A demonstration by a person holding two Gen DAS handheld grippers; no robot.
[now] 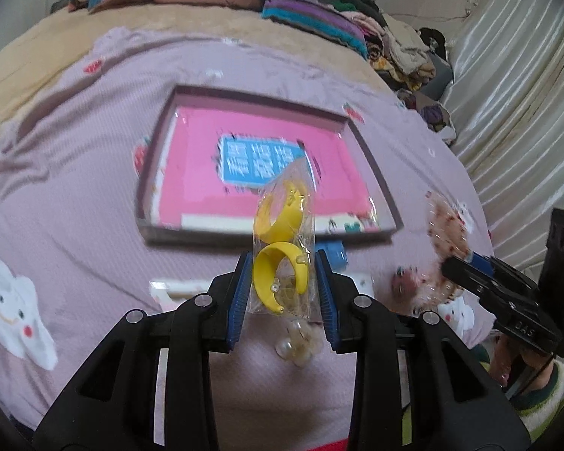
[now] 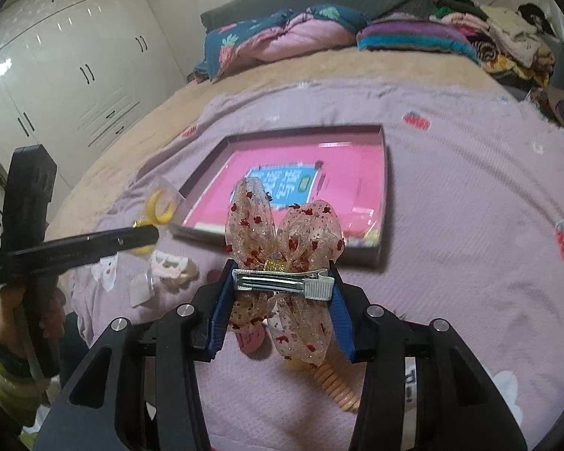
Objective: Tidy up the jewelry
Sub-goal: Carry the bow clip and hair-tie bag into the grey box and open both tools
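Observation:
My left gripper (image 1: 284, 282) is shut on a clear packet of yellow hoop earrings (image 1: 282, 248), held upright above the bed. My right gripper (image 2: 284, 282) is shut on a sheer bow hair clip (image 2: 282, 240) with red specks; its metal clip bar lies across between the blue pads. In the left wrist view the right gripper (image 1: 466, 263) shows at the right with the bow hair clip (image 1: 445, 225). In the right wrist view the left gripper (image 2: 146, 235) shows at the left with the yellow earrings (image 2: 161, 206). Beyond both lies a shallow open box (image 1: 376, 173) (image 2: 385, 173) with a pink lining.
Loose pieces lie on the pink bedspread: pearl earrings (image 1: 299, 342), a white card packet (image 1: 176, 287), a coiled peach hair tie (image 2: 338, 383), a pink item (image 2: 250, 338), small packets (image 2: 169, 267). Folded bedding and clothes are piled at the bed's far end. White wardrobes (image 2: 56, 56) stand at the left.

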